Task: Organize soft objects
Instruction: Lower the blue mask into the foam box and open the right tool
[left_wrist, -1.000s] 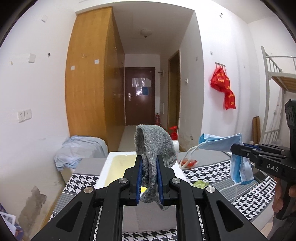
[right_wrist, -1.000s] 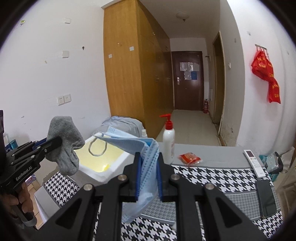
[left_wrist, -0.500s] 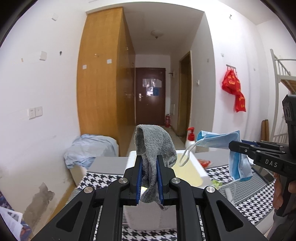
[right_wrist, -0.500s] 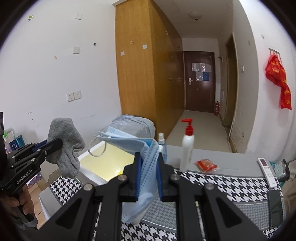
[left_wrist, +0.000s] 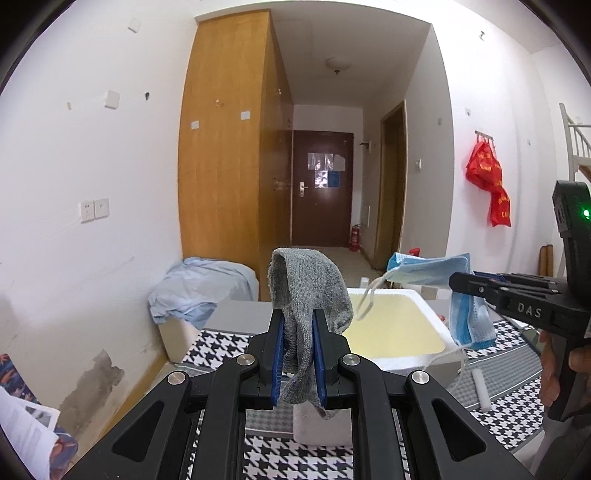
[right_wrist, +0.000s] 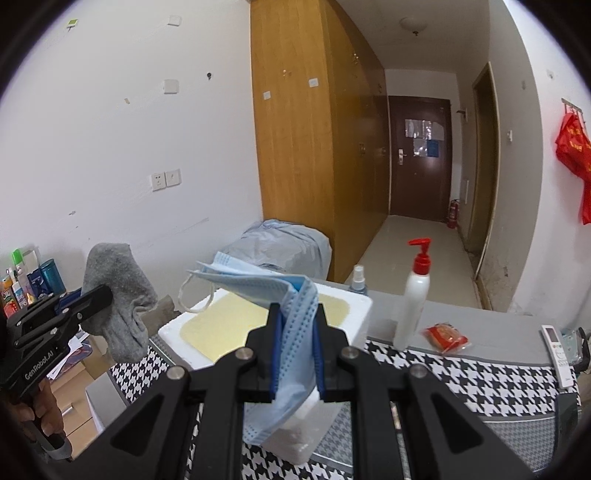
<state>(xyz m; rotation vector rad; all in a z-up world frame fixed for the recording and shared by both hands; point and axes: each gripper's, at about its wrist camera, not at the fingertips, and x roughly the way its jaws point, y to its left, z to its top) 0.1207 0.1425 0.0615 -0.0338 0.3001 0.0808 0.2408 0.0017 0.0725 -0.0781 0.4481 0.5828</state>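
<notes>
The left tongs (left_wrist: 298, 354) were clamped on a grey sock (left_wrist: 308, 295), which stood up between the blue pads and folded over to droop at 3 o'clock. The right tongs (right_wrist: 297, 347) were clamped on a pale blue face mask (right_wrist: 295, 314), its pleated body draped through the pads and one white ear loop (right_wrist: 195, 291) dangling toward 9 o'clock. Both soft things hung in the air above a white foam box (right_wrist: 360, 306) with a yellowish inside, which sat on a desk (right_wrist: 480, 373) covered in black-and-white houndstooth cloth. In the right view, a white pump bottle (right_wrist: 415, 299) with a red top stood at 3 o'clock of the box, beside a red packet (right_wrist: 445, 338) and a white remote (right_wrist: 556, 350). A wooden wardrobe (left_wrist: 229, 177) rose behind.
</notes>
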